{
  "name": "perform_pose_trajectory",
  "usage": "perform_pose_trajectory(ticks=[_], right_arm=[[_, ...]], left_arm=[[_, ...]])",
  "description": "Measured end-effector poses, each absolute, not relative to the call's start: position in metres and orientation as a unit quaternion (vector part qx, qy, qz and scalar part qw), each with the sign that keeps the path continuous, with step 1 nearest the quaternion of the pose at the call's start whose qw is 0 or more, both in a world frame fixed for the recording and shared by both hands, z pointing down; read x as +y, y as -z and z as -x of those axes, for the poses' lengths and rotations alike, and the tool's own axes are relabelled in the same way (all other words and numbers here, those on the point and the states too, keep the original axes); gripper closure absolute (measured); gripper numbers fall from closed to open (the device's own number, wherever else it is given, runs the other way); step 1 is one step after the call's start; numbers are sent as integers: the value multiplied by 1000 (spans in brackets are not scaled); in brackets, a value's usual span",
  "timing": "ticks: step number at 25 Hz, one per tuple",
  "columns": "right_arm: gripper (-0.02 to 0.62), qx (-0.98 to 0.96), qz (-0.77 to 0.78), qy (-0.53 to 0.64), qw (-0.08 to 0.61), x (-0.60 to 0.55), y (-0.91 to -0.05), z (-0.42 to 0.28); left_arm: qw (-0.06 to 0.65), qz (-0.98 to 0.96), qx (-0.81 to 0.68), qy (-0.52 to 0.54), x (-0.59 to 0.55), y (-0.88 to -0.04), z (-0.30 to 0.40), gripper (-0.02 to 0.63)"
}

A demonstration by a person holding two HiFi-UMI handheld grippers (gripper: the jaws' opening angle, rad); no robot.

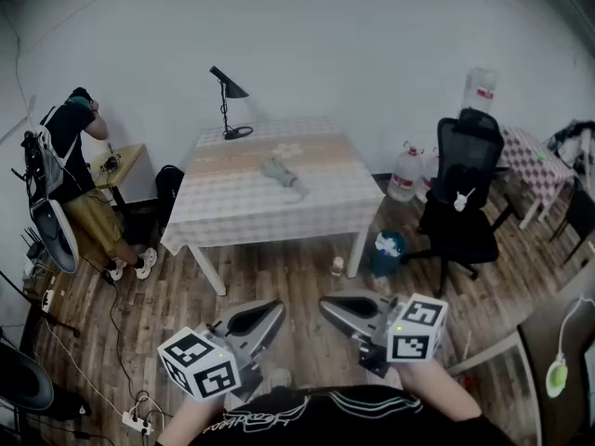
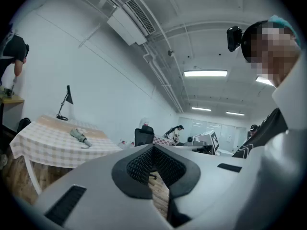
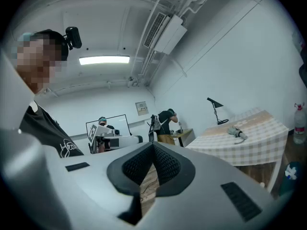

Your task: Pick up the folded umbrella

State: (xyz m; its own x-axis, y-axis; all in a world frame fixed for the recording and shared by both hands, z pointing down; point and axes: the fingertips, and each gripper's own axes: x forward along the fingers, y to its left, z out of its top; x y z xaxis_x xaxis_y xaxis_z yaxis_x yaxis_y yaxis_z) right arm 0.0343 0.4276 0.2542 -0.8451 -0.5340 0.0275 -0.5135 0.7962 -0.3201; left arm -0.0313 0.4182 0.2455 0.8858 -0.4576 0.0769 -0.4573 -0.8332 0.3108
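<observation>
The folded umbrella [image 1: 283, 174], grey-green, lies on the checked tablecloth of the white table [image 1: 232, 214] across the room. It also shows small in the left gripper view [image 2: 80, 136] and in the right gripper view [image 3: 237, 132]. Both grippers are held level near my body, far short of the table, over the wooden floor. My left gripper [image 1: 276, 308] is shut with nothing in it; its pads meet at the tips [image 2: 153, 146]. My right gripper [image 1: 326, 304] is shut and empty too [image 3: 153, 145]. Their tips point toward each other, a short gap apart.
A black desk lamp [image 1: 227, 100] stands at the table's far left corner. A black office chair [image 1: 462, 203], water jugs [image 1: 406, 173] and a blue bin [image 1: 389, 251] sit right of the table. A person [image 1: 74, 142] stands at a small desk on the left. Cables and a power strip [image 1: 138, 423] lie on the floor.
</observation>
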Motion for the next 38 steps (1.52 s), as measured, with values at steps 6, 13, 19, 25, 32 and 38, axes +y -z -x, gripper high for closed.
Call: perform_pose_trajectory(ticks=[6, 13, 19, 25, 32, 38], right_arm=[[584, 944, 279, 172, 44, 429, -254, -41], [584, 932, 289, 210, 61, 424, -261, -58], [584, 928, 292, 225, 59, 412, -274, -63], [584, 921, 302, 238, 62, 388, -285, -78], [584, 915, 314, 248, 60, 360, -300, -92], [584, 911, 322, 251, 54, 314, -304, -93]], left_arm=[[160, -958, -238, -4, 423, -245, 26, 609], [166, -955, -245, -13, 425, -253, 21, 609], [179, -949, -257, -24, 414, -265, 23, 609], [185, -950, -247, -41, 388, -275, 9, 609], [204, -948, -241, -49, 352, -292, -6, 609], [205, -952, -220, -59, 303, -296, -17, 609]])
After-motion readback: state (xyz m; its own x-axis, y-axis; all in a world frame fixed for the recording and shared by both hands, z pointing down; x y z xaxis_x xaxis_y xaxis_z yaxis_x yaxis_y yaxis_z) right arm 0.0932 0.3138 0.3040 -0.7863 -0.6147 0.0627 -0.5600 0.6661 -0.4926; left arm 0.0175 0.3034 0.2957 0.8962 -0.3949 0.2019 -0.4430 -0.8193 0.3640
